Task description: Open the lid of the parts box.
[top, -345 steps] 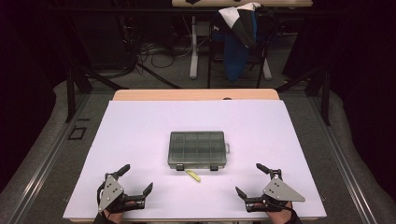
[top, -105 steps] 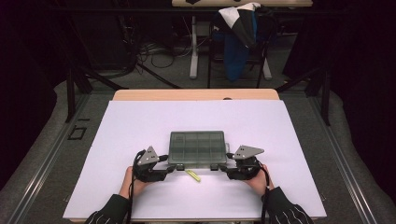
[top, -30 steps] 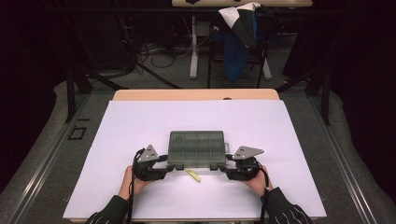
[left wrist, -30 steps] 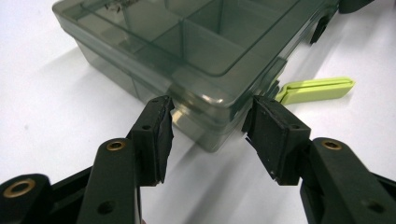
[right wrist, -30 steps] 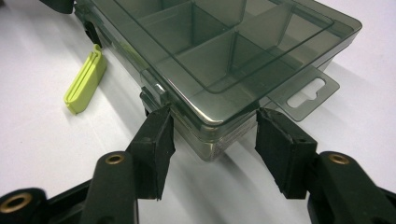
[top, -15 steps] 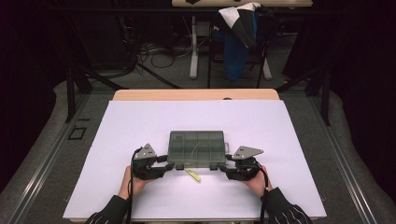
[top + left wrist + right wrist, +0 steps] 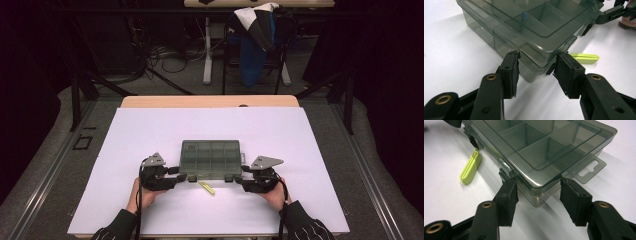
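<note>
Left gripper: at the box's near-left corner, held by the person's left hand; in the left gripper view that corner sits between the two pads, jaws part-way in – they have just been closing; whether the pads press on the plastic I cannot tell
Box: smoky see-through plastic, lid down, lying flat near the middle of the white table; inner walls split it into compartments; most look bare, though one thin blue thing stands in one compartment – too small to name
Clip: yellow-green, flat on the table just in front of the box, between the two grippers
Right gripper: at the near-right corner; jaws half-wide either side of it; the hang tab juts out beyond the right pad; contact unclear
</note>
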Demonstrator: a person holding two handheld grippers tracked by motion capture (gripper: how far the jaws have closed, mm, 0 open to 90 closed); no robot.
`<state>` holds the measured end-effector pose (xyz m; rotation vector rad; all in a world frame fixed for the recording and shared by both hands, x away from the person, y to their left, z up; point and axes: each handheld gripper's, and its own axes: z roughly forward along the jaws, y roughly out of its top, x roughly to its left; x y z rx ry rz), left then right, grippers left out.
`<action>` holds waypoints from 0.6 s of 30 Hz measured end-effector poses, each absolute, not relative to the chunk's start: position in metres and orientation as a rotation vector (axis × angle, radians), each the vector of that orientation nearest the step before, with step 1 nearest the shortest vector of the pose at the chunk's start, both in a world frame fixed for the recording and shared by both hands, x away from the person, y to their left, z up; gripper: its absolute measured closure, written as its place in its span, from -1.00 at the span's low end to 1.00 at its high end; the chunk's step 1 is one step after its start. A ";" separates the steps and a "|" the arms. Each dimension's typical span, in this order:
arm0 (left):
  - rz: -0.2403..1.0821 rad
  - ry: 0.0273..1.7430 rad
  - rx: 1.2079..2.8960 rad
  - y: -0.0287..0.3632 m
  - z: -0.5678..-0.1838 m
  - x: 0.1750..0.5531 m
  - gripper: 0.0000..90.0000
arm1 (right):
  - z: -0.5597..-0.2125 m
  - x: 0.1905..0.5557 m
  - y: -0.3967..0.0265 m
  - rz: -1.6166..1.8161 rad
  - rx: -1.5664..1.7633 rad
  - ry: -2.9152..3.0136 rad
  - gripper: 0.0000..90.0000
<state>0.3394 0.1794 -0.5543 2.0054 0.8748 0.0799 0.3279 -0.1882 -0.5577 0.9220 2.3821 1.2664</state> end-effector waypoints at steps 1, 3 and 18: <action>0.077 0.879 2.006 0.180 -0.555 0.340 0.20 | -0.558 0.328 -0.188 1.269 0.922 2.380 0.05; 0.064 0.885 2.001 0.181 -0.555 0.340 0.22 | -0.557 0.328 -0.188 1.259 0.924 2.386 0.05; 0.326 0.759 2.149 0.166 -0.552 0.327 0.23 | -0.556 0.325 -0.183 1.209 0.925 2.374 0.04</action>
